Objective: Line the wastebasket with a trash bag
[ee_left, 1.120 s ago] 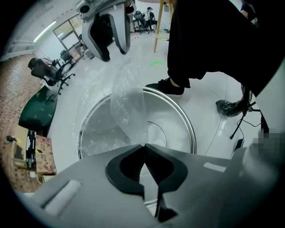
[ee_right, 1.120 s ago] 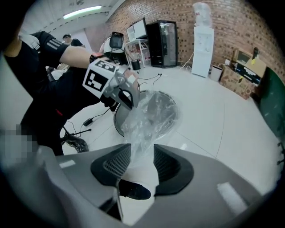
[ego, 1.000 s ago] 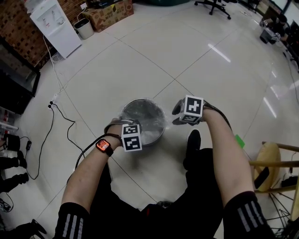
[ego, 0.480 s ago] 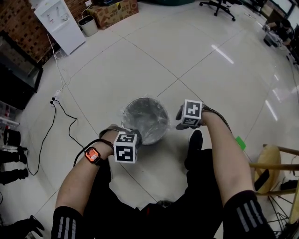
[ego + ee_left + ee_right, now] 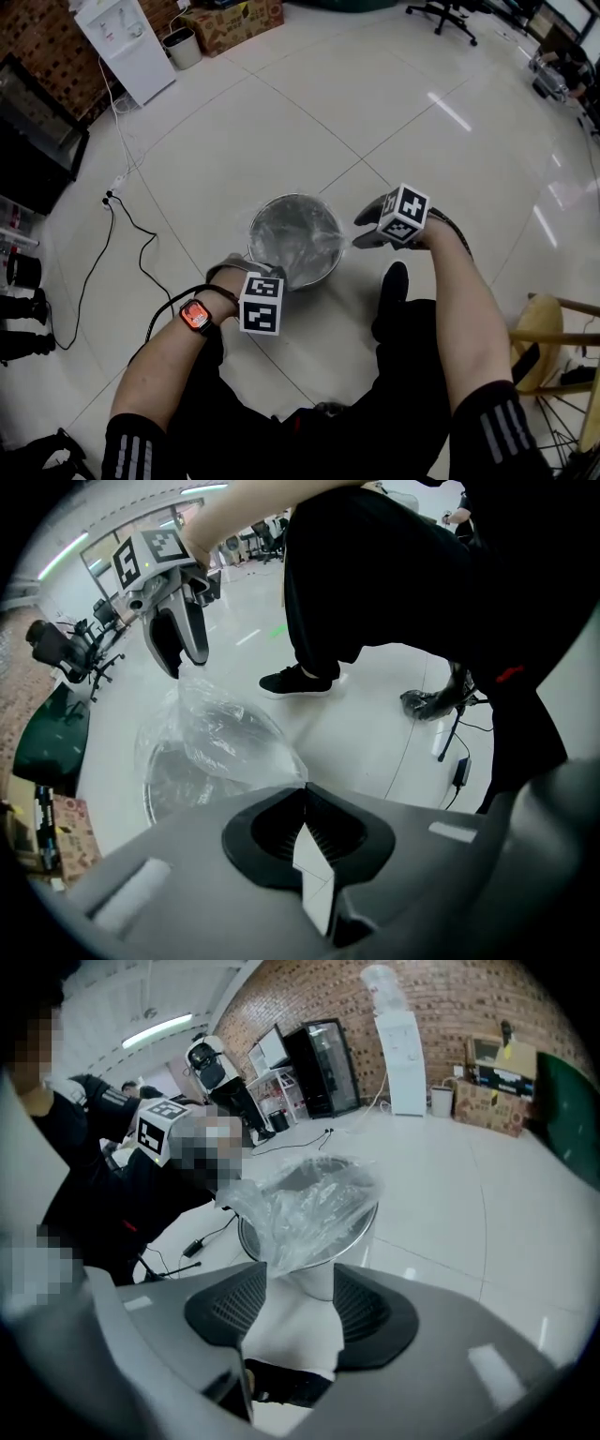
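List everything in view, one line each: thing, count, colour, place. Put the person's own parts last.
Round metal wastebasket: one, silver, floor, centre.
Clear plastic trash bag: one, transparent, draped in and over the wastebasket.
White water dispenser: one, white, far left by brick wall.
Small round bin: one, grey, beside the dispenser.
Cardboard box: one, brown, far wall.
Floor cable: one, black, left.
Office chair: one, black, far right.
Wooden stool: one, tan, right edge.
Wristwatch: one, orange face, left wrist.
Shoe: one, black, beside the wastebasket.
Left gripper: one, grey, shut on the bag's edge.
Right gripper: one, grey, jaws just been opening, bag's edge loose between them.
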